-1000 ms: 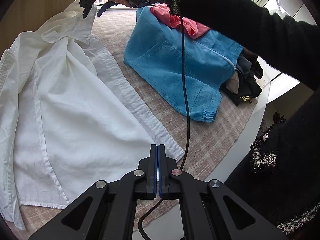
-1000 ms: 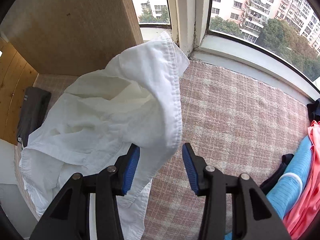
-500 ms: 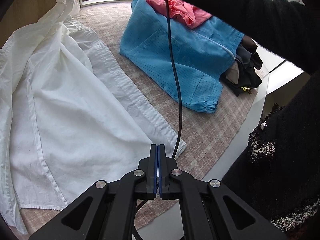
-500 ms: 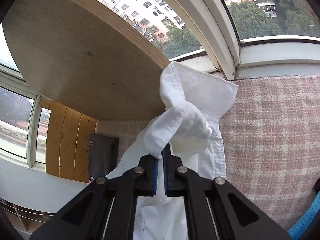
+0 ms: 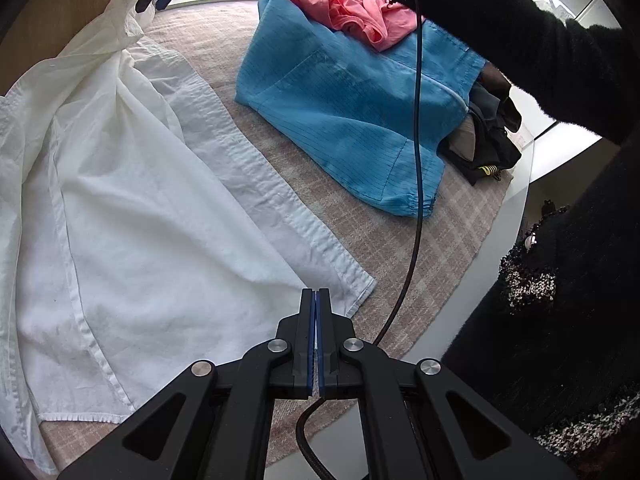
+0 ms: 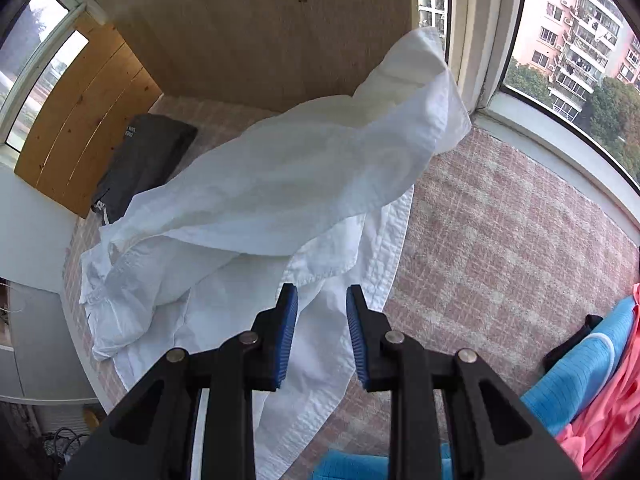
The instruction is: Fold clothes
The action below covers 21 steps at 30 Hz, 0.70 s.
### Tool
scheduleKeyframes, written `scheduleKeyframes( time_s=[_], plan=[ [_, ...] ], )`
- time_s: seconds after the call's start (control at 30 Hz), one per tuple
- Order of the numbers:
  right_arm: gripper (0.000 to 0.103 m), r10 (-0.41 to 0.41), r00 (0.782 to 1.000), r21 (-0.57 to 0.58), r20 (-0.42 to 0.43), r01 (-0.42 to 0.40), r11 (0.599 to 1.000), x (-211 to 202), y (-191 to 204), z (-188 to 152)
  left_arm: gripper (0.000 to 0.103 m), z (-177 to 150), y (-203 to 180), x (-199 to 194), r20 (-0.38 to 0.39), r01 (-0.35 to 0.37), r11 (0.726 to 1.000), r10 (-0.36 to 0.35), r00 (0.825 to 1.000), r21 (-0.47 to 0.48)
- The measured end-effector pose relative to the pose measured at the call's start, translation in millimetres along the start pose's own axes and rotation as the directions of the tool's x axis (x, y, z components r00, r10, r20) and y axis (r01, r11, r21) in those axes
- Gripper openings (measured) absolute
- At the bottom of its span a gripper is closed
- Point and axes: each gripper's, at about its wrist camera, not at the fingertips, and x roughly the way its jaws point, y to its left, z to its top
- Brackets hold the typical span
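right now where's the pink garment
In the left wrist view the pink garment lies at the top, bunched on the far end of the blue garment, right of the white shirt.

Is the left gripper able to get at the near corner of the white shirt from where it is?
Probably yes. The left gripper hovers shut just beside the white shirt, whose corner lies flat with nothing on it. Only a black cable hangs nearby, to the side.
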Motion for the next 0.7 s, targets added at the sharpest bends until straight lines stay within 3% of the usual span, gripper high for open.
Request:
scheduleKeyframes(
  time_s=[0.3,0.7],
  plan=[
    [0.025,-0.026,0.985,-0.096,-0.17,0.01,0.995,70.0,44.3,1.2,0.0,2.7,-7.8,-6.1,0.015,-0.016,1.0,0.016,1.0,0.025],
    [0.025,-0.009,0.971,-0.152,-0.239,-0.028,0.988,60.8,63.4,-25.0,0.0,2.8,-13.9,-9.4,0.028,-0.027,0.999,0.026,0.999,0.041]
  ],
)
